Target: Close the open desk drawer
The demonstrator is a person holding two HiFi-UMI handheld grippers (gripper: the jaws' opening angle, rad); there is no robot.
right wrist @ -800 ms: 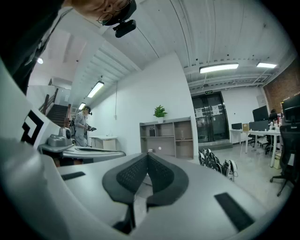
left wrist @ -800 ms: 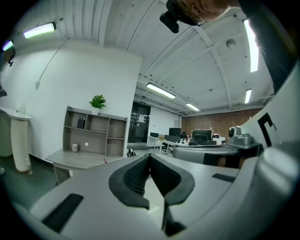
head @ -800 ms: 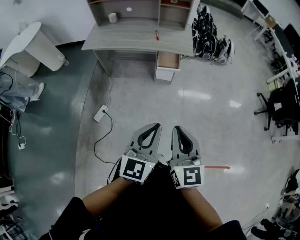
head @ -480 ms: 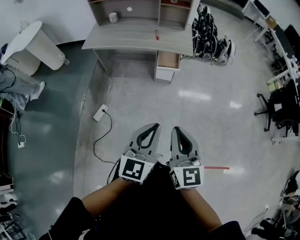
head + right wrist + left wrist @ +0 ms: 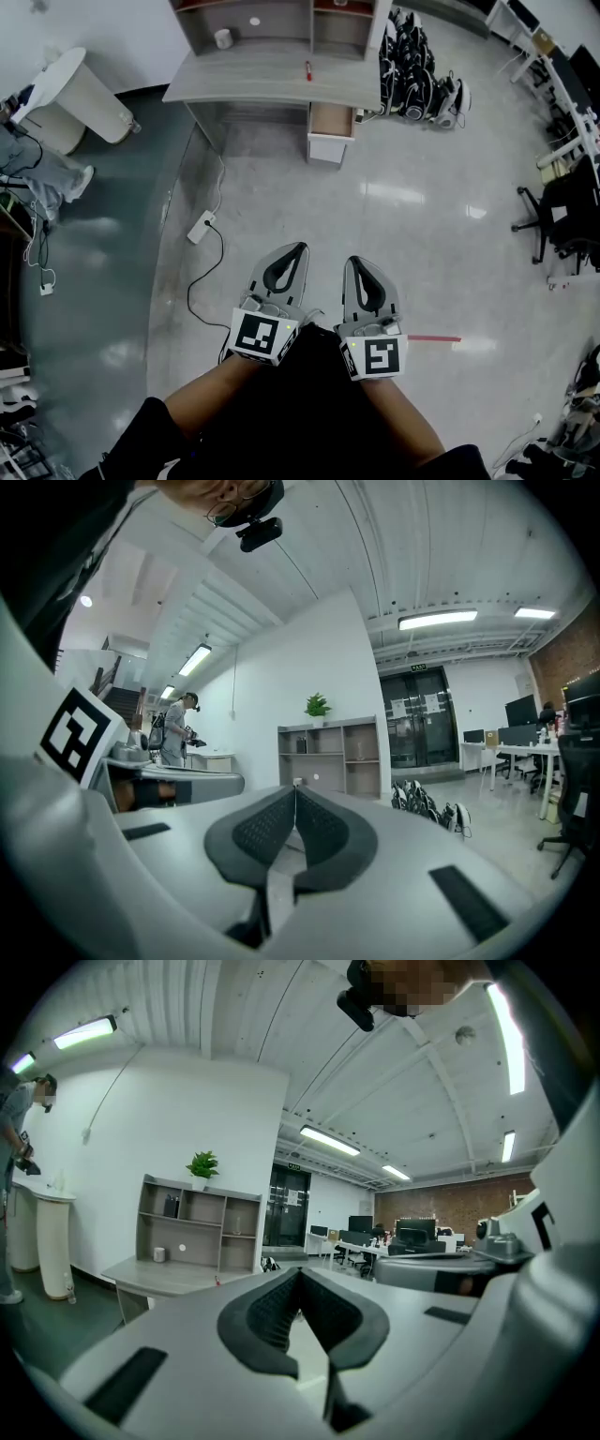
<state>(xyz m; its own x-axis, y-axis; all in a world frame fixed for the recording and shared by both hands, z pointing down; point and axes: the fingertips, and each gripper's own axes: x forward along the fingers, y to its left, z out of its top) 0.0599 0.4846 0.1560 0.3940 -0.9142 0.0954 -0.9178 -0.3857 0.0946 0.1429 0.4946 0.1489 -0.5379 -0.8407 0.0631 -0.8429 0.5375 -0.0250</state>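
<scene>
The grey desk [image 5: 272, 86] stands far ahead at the top of the head view, with a shelf unit [image 5: 281, 23] on it. Its drawer [image 5: 332, 119] is pulled out under the right end, above a white front panel [image 5: 327, 150]. Both grippers hover level over the floor, well short of the desk. My left gripper [image 5: 298, 247] is shut with nothing in it, and so is my right gripper [image 5: 354, 262] beside it. In the left gripper view the shut left gripper [image 5: 300, 1271] points towards the desk [image 5: 155, 1279]. The right gripper [image 5: 296, 787] faces the shelf unit [image 5: 328, 757].
A power strip [image 5: 201, 227] with a black cable lies on the floor to the left. A white round stand [image 5: 66, 94] and a person's legs [image 5: 37, 178] are at far left. Black bags [image 5: 417, 80] sit right of the desk, an office chair [image 5: 553, 216] at far right, red tape [image 5: 434, 337] nearby.
My left gripper has drifted slightly left, away from the right one. The desk sits a little higher in the head view. Both grippers stay shut.
</scene>
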